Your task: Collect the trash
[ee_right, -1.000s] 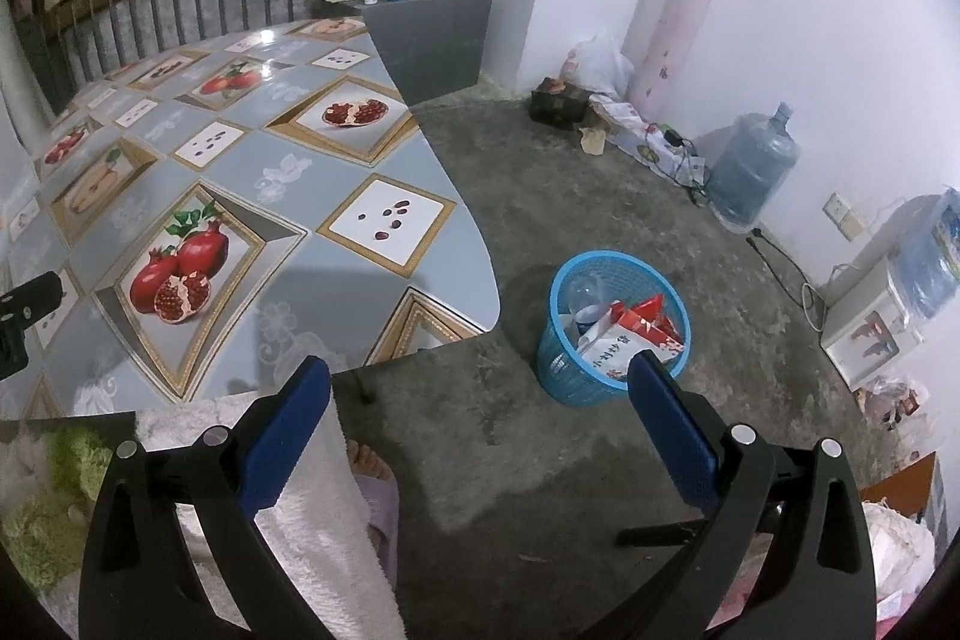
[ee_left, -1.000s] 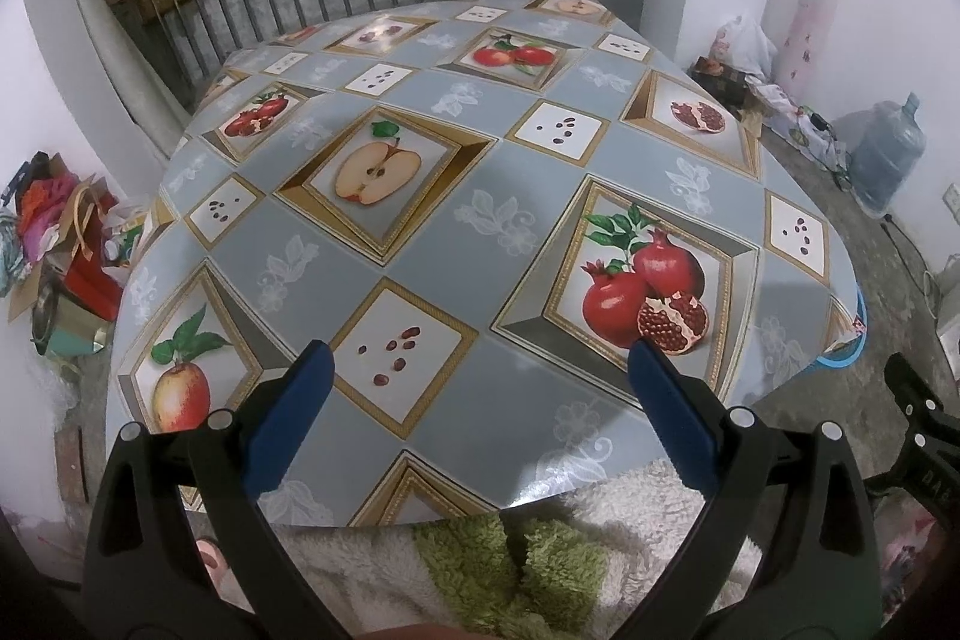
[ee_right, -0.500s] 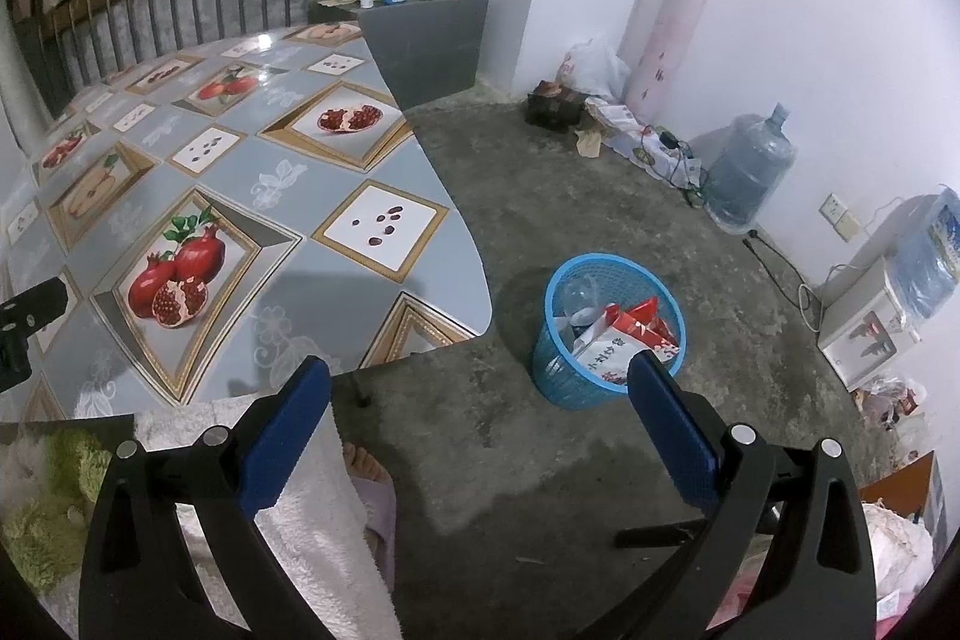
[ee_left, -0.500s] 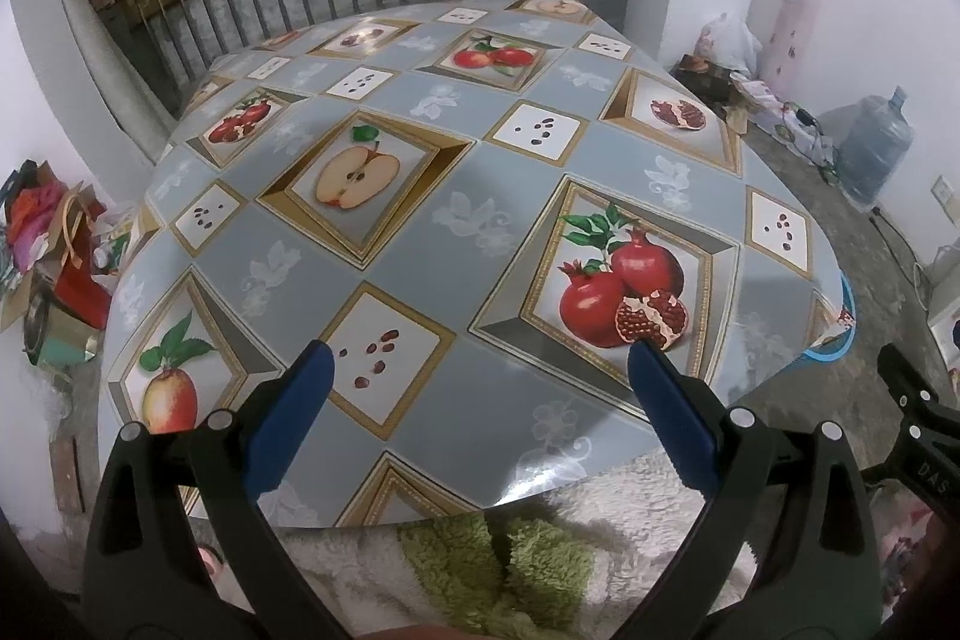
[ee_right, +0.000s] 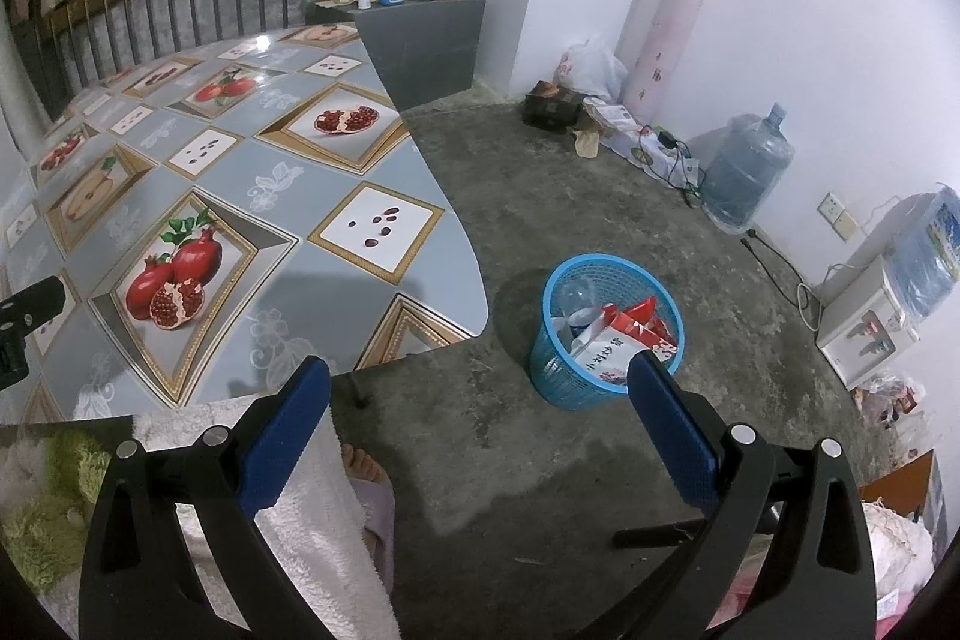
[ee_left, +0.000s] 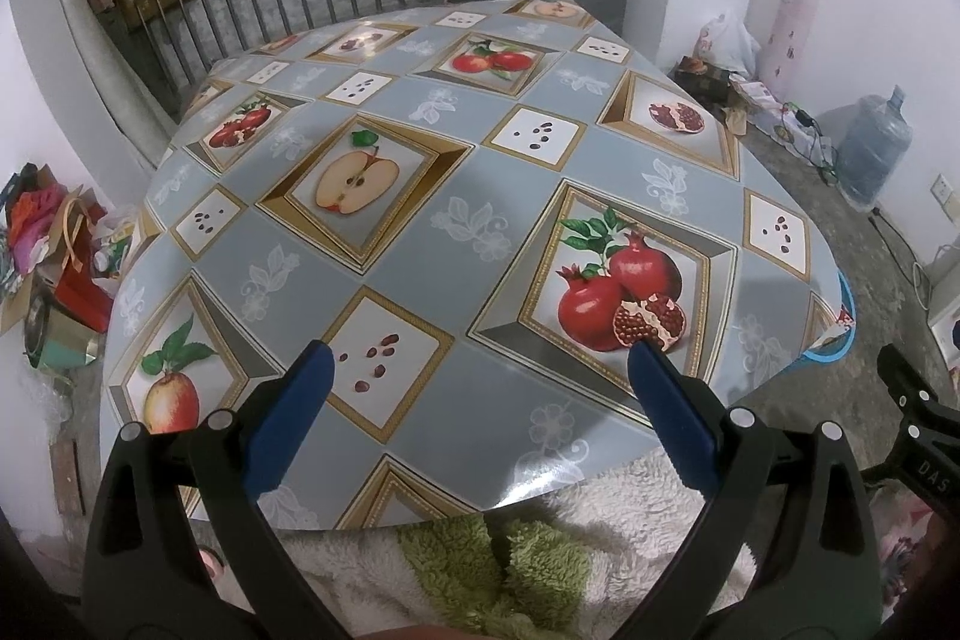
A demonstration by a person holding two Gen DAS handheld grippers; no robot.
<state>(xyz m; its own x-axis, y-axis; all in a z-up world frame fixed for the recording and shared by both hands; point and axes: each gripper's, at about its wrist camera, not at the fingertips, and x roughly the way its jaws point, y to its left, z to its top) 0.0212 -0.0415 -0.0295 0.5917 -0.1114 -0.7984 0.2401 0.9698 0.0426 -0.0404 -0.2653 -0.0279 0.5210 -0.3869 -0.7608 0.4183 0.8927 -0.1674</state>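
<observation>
Left tongs [ee_left: 480, 388]: spread wide, nothing between the blue pads, held over the near edge of the tabletop [ee_left: 420, 220]. Right tongs [ee_right: 480, 394]: likewise spread and empty, held over the concrete floor [ee_right: 540, 460] beside the tabletop's corner.

Tabletop: one, round-edged, covered in a fruit-print oilcloth; no loose item is visible on its surface in either view.

Containers: one blue mesh basket [ee_right: 576, 382] stands on the floor, just off the tabletop's near right corner. It holds the trash: one clear plastic bottle [ee_right: 573, 301] and red-and-white wrappers [ee_right: 624, 340], apparently two or three, the count uncertain because they overlap. The left view shows only a sliver of the basket rim past the tabletop edge.

Other items on the floor along the wall: one large water jug [ee_right: 744, 172], one white plastic bag [ee_right: 591, 67], one pink roll [ee_right: 666, 40] leaning upright, one small dark box [ee_right: 552, 106].

Side counter [ee_right: 420, 34] behind the tabletop: several bottles, at least three.

The person's fleece garment [ee_left: 540, 538] fills the lower frame; one foot in a slipper [ee_right: 372, 490] rests on the floor.
</observation>
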